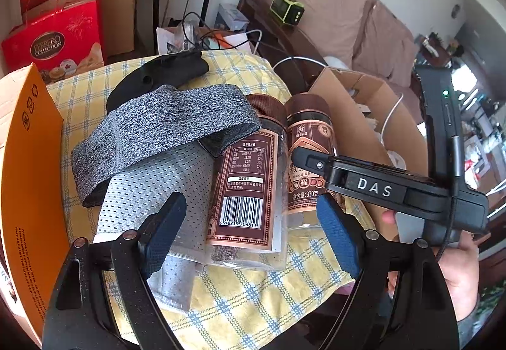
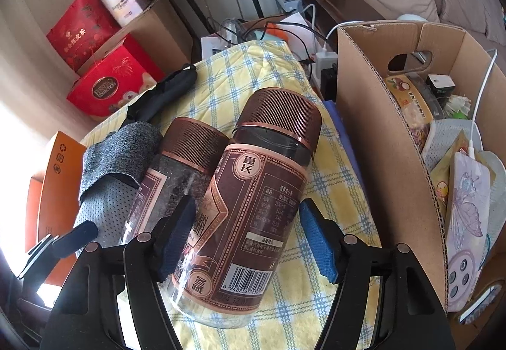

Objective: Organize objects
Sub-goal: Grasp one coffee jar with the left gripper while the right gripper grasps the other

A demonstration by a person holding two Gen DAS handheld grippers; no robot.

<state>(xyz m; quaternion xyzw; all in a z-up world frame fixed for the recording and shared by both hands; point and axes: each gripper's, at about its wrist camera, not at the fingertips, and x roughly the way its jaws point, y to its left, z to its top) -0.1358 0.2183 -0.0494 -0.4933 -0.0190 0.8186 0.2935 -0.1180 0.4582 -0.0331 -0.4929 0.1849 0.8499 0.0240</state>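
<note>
Leftmost, an orange box (image 1: 28, 141) edges the checked cloth (image 1: 240, 302), then a grey fabric band (image 1: 164, 122) draped over a perforated wrap (image 1: 151, 191). Next, my left gripper (image 1: 249, 233) hovers with jaws apart before one brown-lidded jar (image 1: 246, 179). My right gripper (image 2: 249, 239), jaws spread, straddles the second jar (image 2: 253, 217) without clamping it; a cardboard box (image 2: 379, 134) stands just beside.

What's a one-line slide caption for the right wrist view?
Open right gripper straddling the nearer of two brown-capped jars lying on a yellow checked cloth, cardboard box alongside.
</note>
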